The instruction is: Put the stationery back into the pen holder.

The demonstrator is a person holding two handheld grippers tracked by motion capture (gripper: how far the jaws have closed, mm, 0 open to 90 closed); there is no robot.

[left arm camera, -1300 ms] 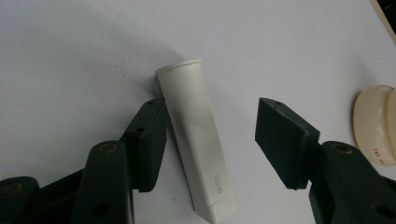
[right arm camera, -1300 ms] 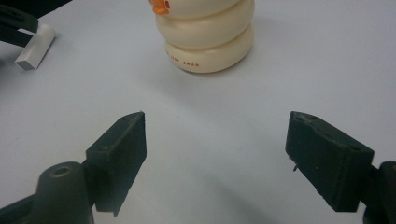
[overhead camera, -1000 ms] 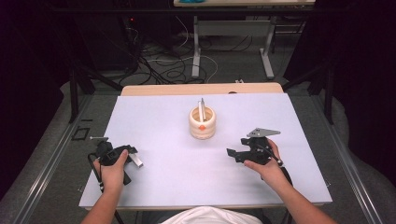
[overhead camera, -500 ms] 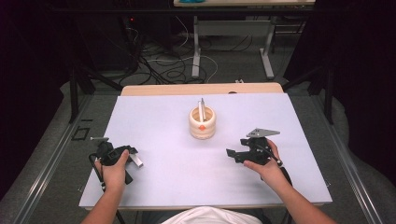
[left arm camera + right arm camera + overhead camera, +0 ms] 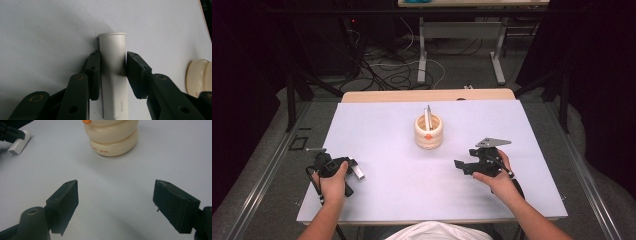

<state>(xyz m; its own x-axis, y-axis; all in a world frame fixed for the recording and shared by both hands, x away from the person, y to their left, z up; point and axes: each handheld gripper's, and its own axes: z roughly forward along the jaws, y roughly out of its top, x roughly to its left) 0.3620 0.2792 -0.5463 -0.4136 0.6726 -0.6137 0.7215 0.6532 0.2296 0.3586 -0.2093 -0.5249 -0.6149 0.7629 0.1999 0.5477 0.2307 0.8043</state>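
So the left gripper (image 5: 113, 72) is clamped on a small white plastic tube with a flared round rim (image 5: 113, 65), both black pads pressed flat against its sides, and it's sitting low over the pale lavender worktop (image 5: 387, 135) at the near left. On the tube's lower body, in the left gripper view, there's grey lettering running sideways that looks like "GLOO", though the print gets cut off by the frame edge so I can't swear that's the whole word. In the high view the tube's white end pokes out to the right of the person's left hand (image 5: 333, 181), pointing roughly toward the middle of the worktop. The right gripper (image 5: 115, 205) is spread wide with nothing between its jaws, hovering just above the worktop at the near right, held in the right hand (image 5: 493, 175) with the grey three-cornered plate (image 5: 493, 142) on top. It's aimed at the cream-coloured ribbed round holder that looks like stacked rings (image 5: 111, 137) standing in the middle of the worktop, well apart from both grippers. That holder has small orange-brown print near its base; in the right gripper view I can make out "SWAN" and a word before it that's too blurry to read. There's an orange bit (image 5: 428, 135) on its front, and a slim white stick-like thing (image 5: 428, 116) stands upright inside it.
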